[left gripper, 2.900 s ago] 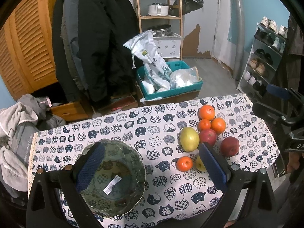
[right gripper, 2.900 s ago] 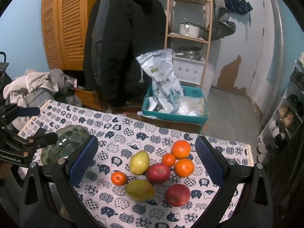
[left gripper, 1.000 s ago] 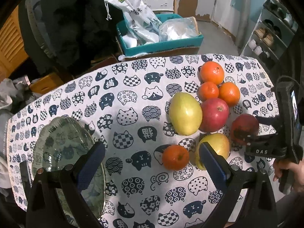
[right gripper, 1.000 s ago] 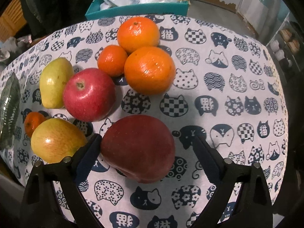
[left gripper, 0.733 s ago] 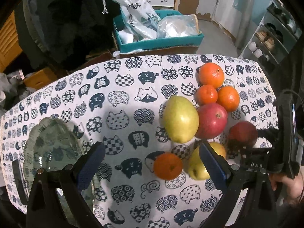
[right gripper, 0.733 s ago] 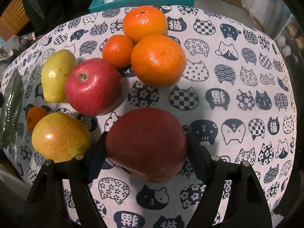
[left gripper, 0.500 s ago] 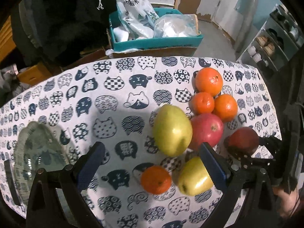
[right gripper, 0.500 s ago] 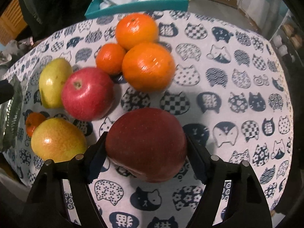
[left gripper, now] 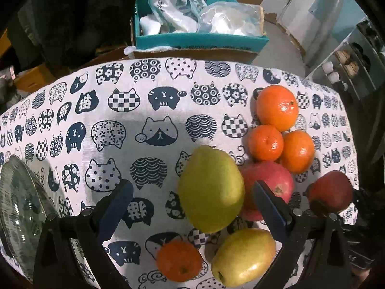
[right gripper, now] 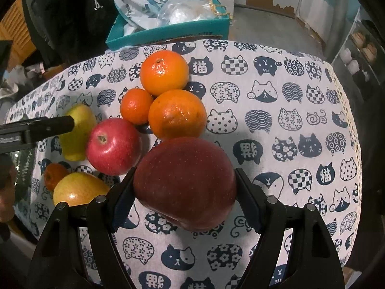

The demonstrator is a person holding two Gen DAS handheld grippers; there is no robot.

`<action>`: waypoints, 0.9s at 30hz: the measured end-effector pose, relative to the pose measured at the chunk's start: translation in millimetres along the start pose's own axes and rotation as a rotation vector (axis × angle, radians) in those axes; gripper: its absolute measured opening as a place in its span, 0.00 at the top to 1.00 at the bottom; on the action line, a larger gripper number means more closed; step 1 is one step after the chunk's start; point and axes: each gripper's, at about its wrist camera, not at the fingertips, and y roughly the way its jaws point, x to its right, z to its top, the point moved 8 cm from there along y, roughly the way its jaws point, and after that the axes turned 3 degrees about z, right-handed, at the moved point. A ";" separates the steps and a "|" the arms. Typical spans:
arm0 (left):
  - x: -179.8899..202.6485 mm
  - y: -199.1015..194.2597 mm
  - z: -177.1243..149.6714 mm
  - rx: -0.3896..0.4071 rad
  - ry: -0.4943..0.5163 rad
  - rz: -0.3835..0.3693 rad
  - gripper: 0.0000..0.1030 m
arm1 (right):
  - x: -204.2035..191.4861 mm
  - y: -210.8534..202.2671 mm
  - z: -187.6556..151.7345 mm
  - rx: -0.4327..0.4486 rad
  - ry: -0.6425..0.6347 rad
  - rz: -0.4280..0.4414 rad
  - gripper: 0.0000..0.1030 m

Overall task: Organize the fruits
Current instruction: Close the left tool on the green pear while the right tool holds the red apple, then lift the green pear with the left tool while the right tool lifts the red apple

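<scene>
The dark red apple (right gripper: 185,183) sits clamped between the right gripper (right gripper: 185,192) pads, just nearer than the oranges (right gripper: 176,116) on the cat-print cloth (right gripper: 276,125). To its left lie a brighter red apple (right gripper: 113,145) and a yellow pear (right gripper: 79,189). The left gripper (left gripper: 192,209) hangs spread wide around a green pear (left gripper: 210,187) (pads clear of it), glass bowl (left gripper: 16,212) at its far left.

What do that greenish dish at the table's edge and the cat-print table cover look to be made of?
The dish looks like tinted glass: the cloth pattern shows dimly through it, the surface is glossy, and its rim is ribbed. Clear plastic can't be ruled out. The table cover looks like woven cloth, matte, with fine ribbing and printed navy cats.
</scene>
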 end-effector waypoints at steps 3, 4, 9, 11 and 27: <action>-1.0 7.7 -1.3 -0.014 0.002 0.001 0.02 | -1.1 2.9 -4.7 0.000 0.002 0.005 0.25; -0.8 10.3 -1.9 -0.019 -0.002 -0.008 0.02 | -1.0 3.0 -4.5 0.000 0.002 0.005 0.25; 3.7 19.4 -6.7 -0.044 0.028 -0.013 0.02 | -1.2 1.4 -2.6 0.006 0.005 0.013 0.25; 4.2 20.9 -8.7 -0.036 0.031 -0.030 0.03 | -1.1 -0.4 -3.0 0.011 0.004 0.016 0.25; 23.2 16.7 -12.8 -0.022 0.095 -0.128 0.36 | -0.4 -8.7 1.6 0.042 0.001 0.013 0.25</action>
